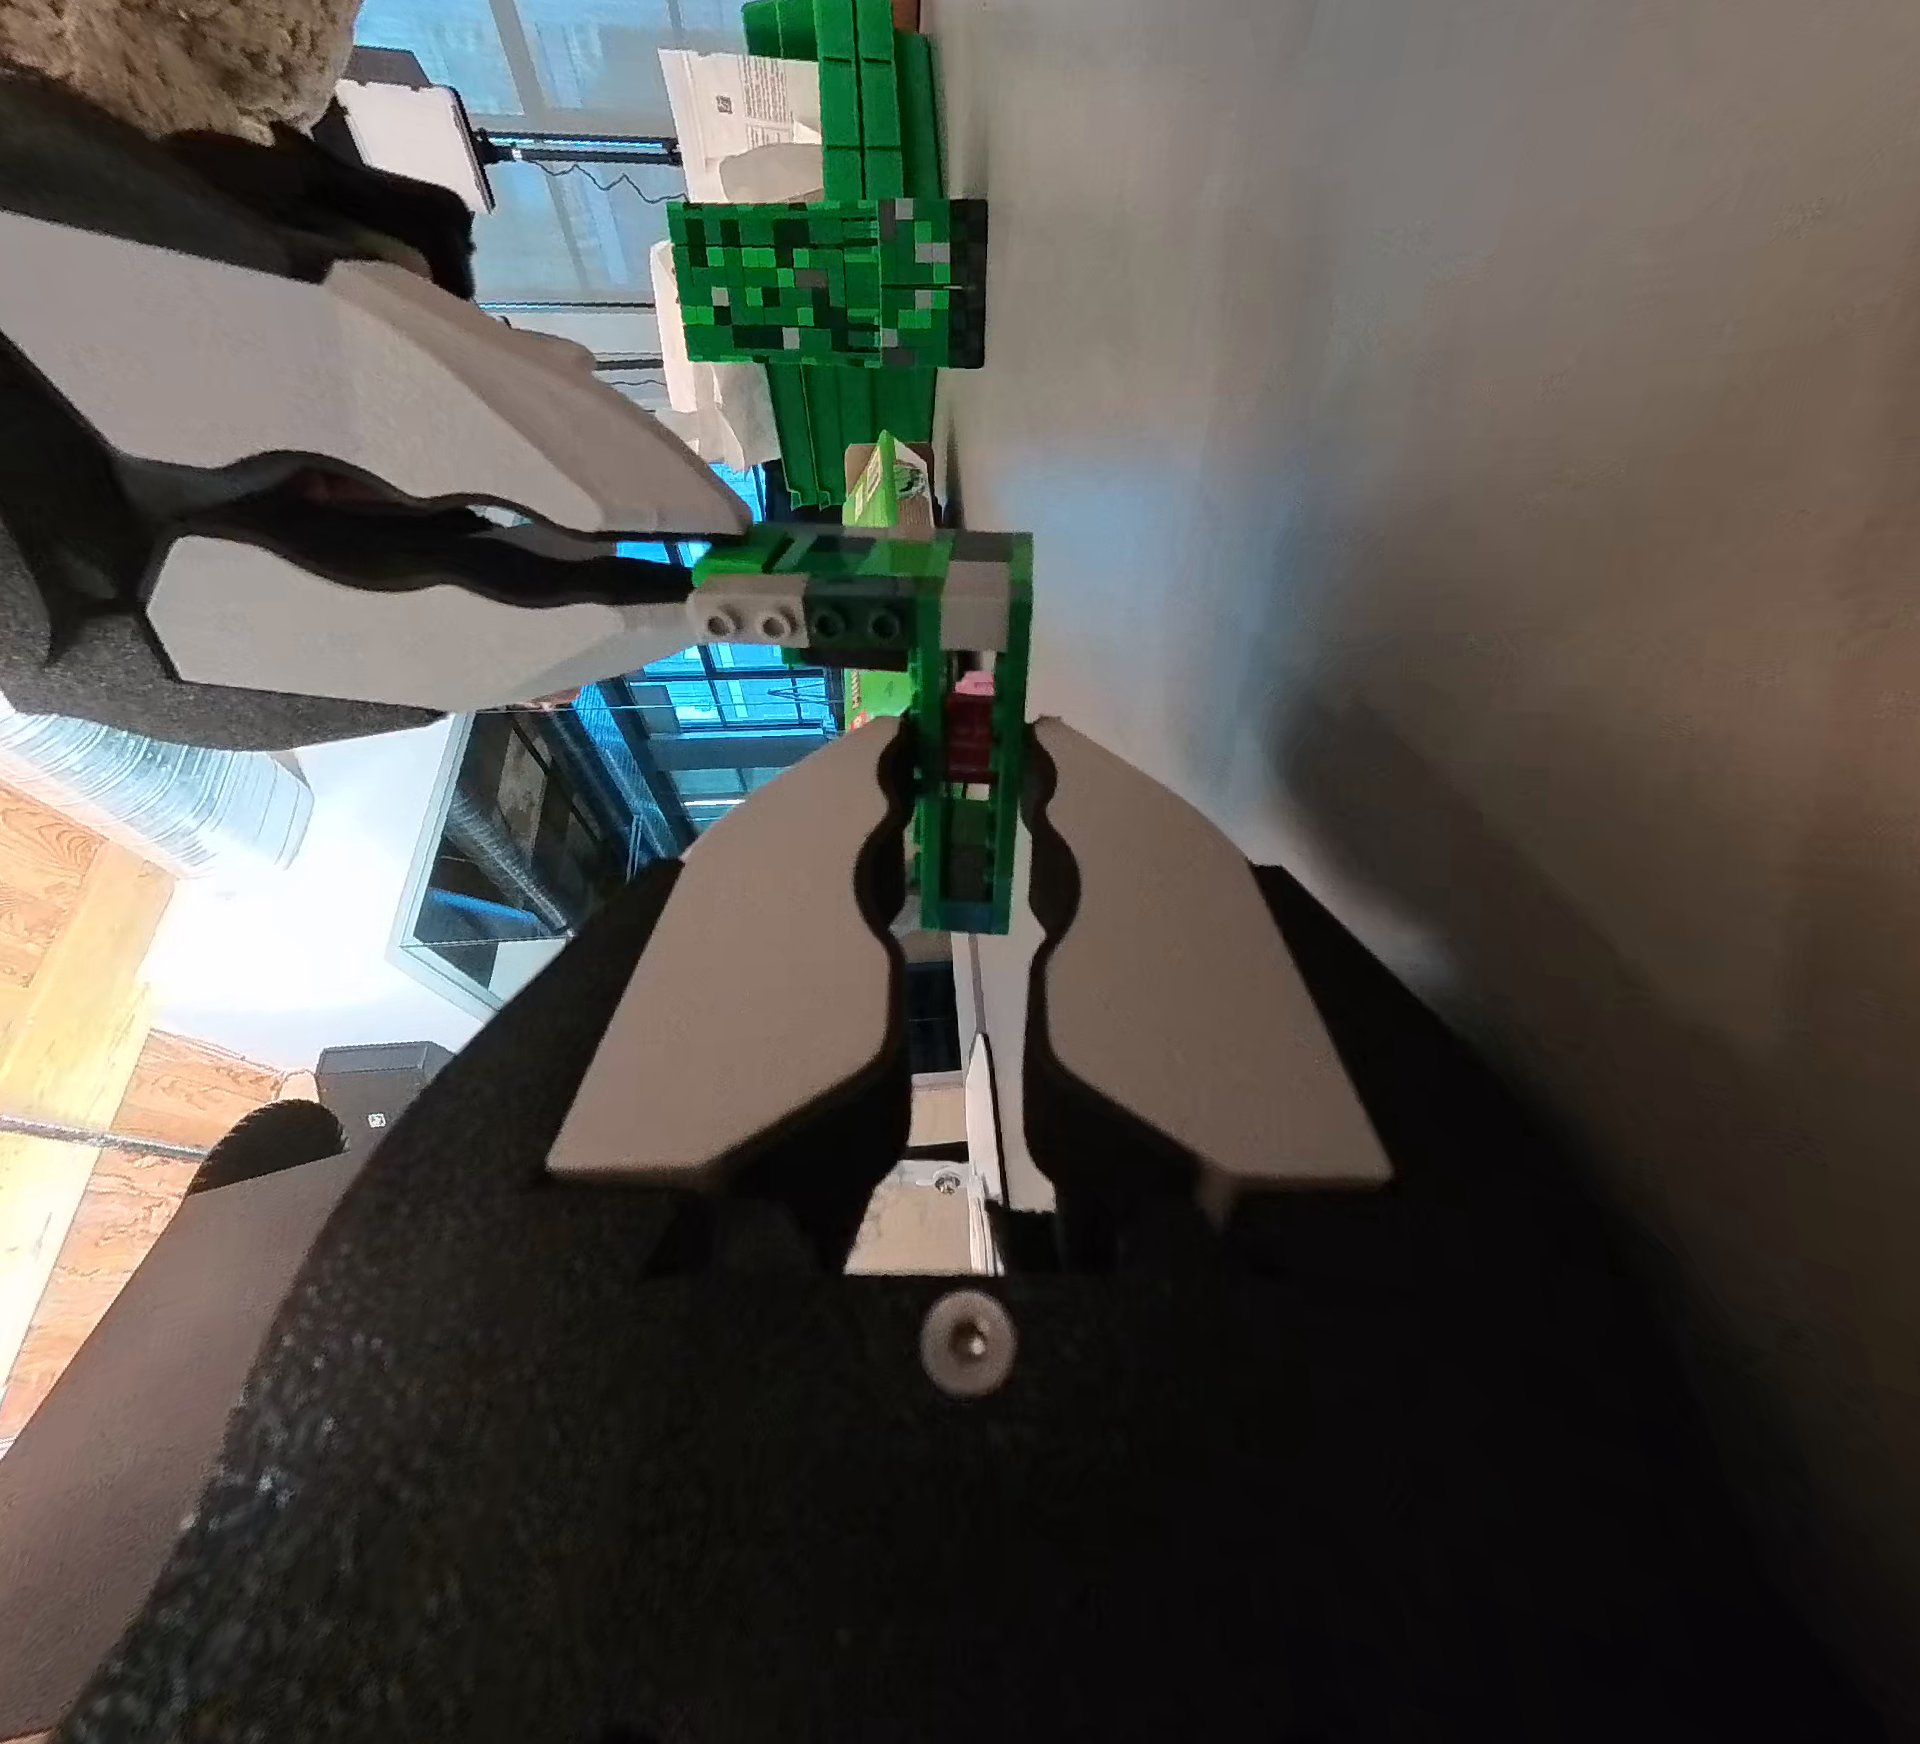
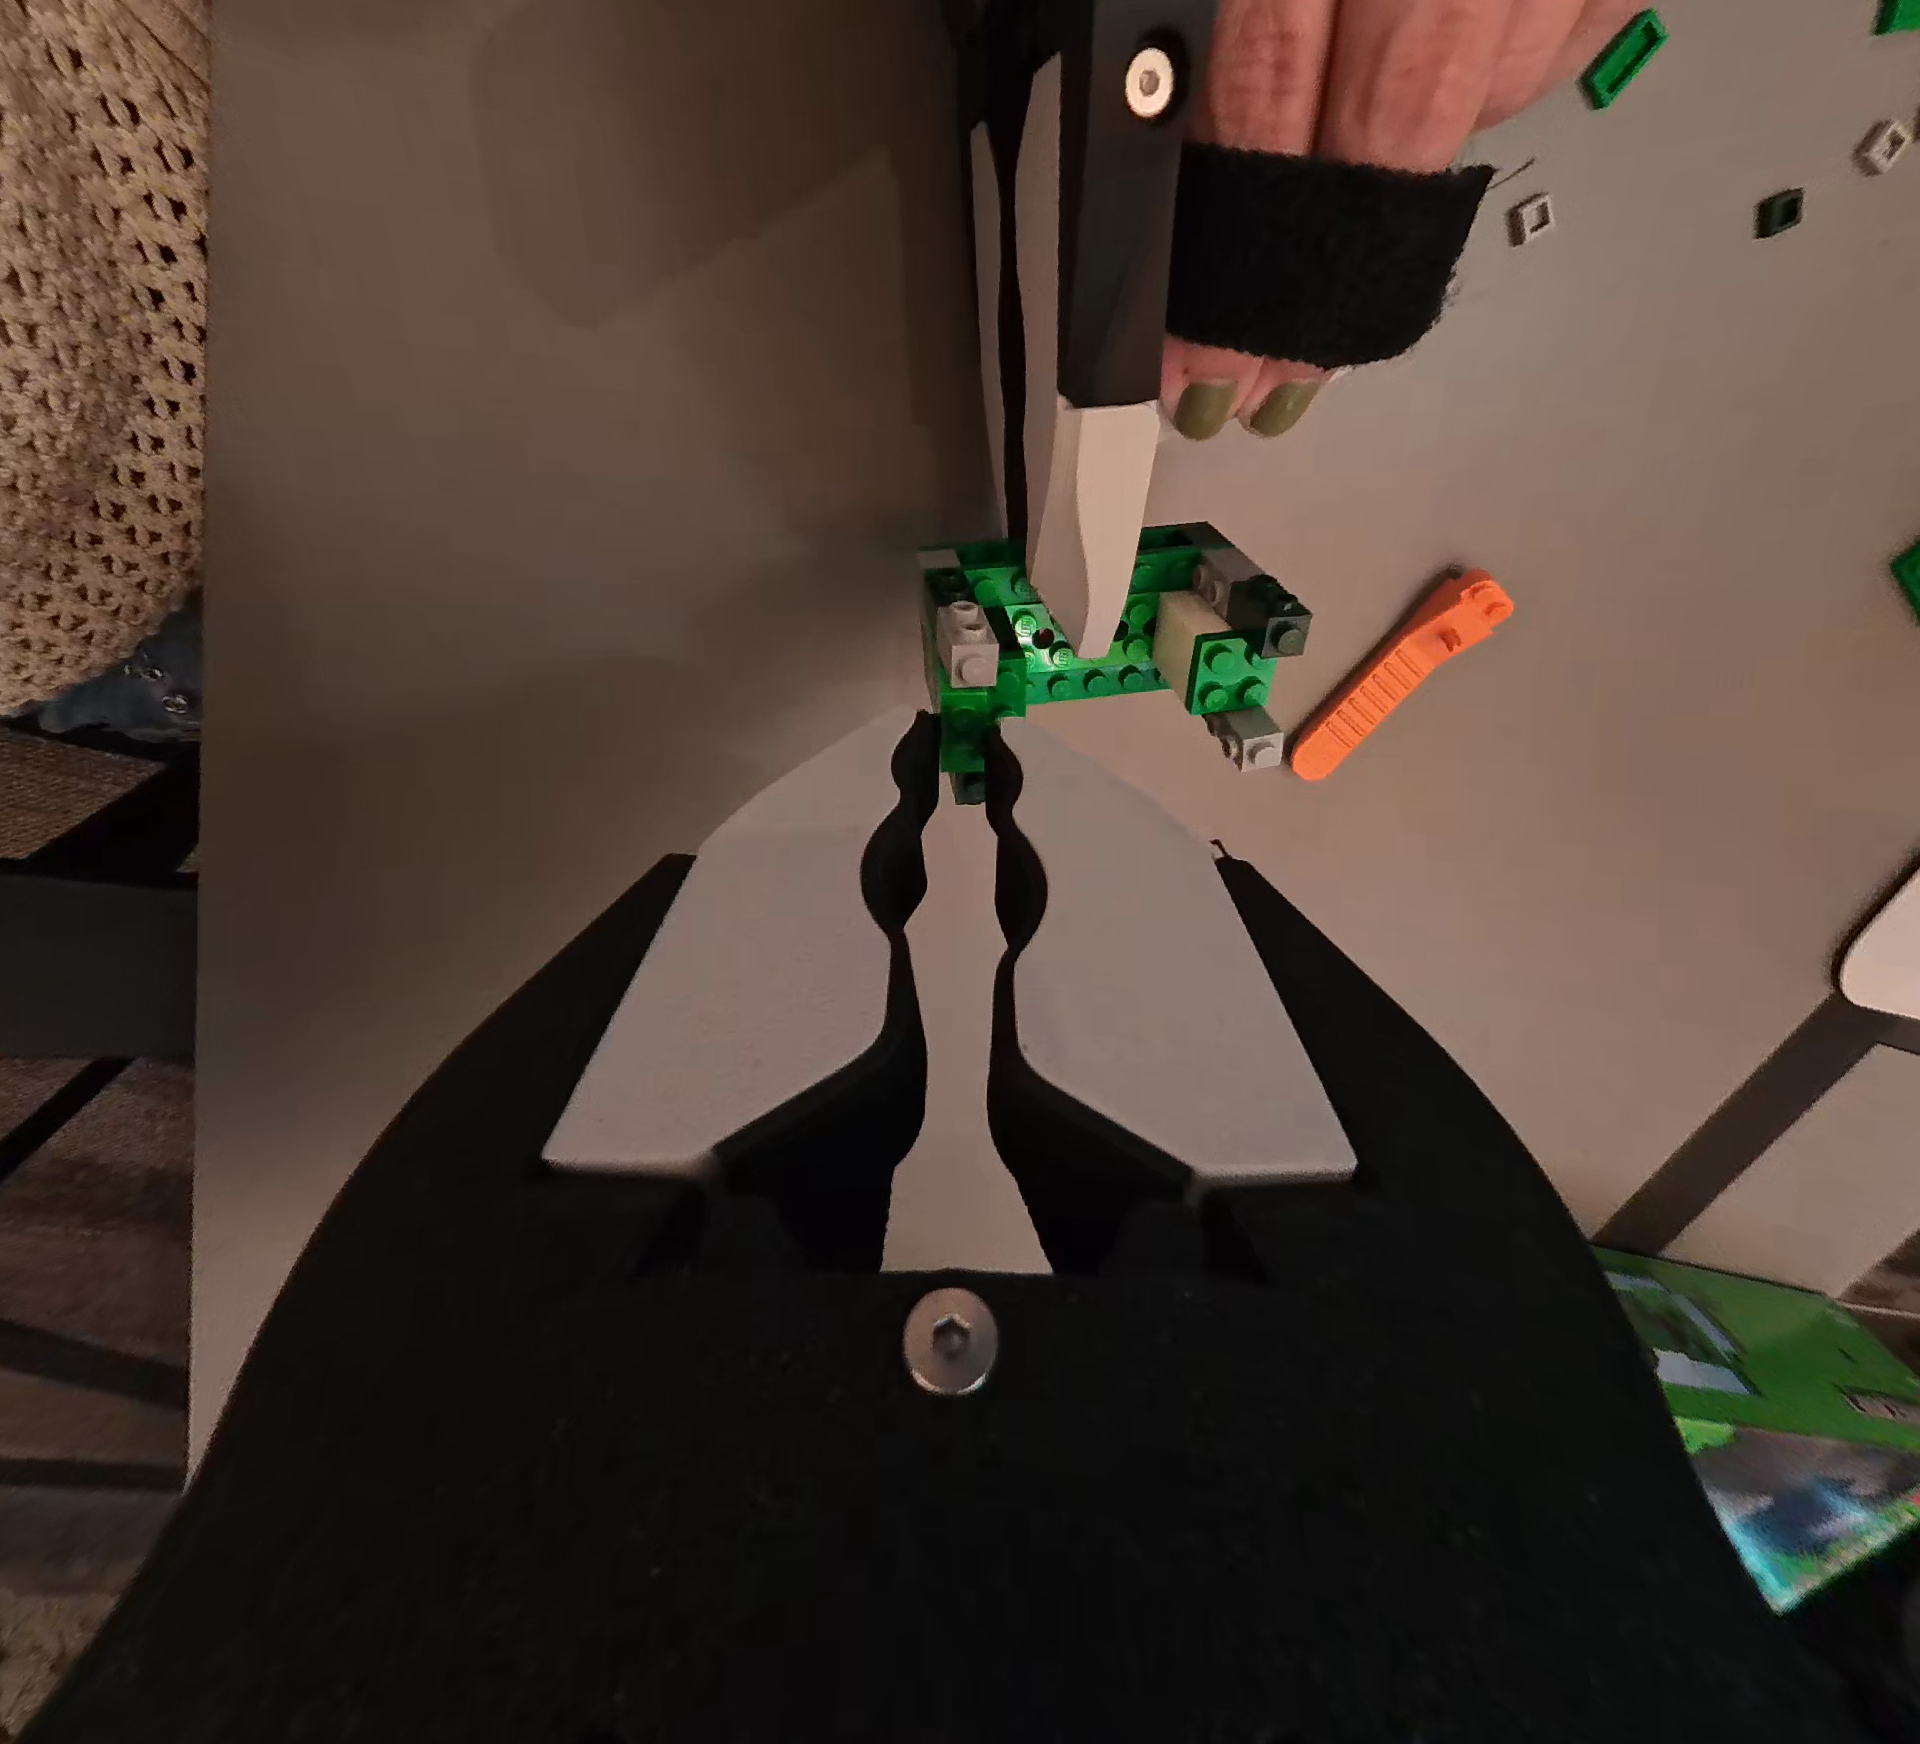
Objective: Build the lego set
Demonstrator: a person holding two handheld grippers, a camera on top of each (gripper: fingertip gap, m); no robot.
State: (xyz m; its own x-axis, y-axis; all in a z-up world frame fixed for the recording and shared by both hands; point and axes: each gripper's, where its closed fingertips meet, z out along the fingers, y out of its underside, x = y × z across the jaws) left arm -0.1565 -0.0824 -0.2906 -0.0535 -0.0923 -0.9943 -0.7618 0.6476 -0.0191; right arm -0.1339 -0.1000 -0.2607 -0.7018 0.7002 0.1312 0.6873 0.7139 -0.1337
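Note:
A small green, grey and black lego build (image 1: 971, 655) is held over the pale table (image 1: 1455, 447). My left gripper (image 1: 971, 733) is shut on the build's green frame, one finger on each side. My right gripper (image 1: 727, 556) reaches in from the left and is shut on a green strip at the build's end, next to a light grey brick (image 1: 748, 619). In the right wrist view my right gripper (image 2: 958, 738) pinches a narrow green piece (image 2: 961, 749) sticking out of the build (image 2: 1091, 676). The left gripper (image 2: 1070, 640), held by a hand, grips the build from above.
An orange brick separator (image 2: 1392, 686) lies right of the build. Loose green and grey pieces (image 2: 1621, 58) lie scattered at the top right. A green booklet (image 2: 1766, 1414) lies at the bottom right. A finished green pixelled model (image 1: 821, 281) and paper sheets (image 1: 727, 105) stand farther off. There is about 5 cm between the tips of the two grippers. From the left gripper's tips to the orange brick separator (image 2: 1392, 686) is close to 11 cm.

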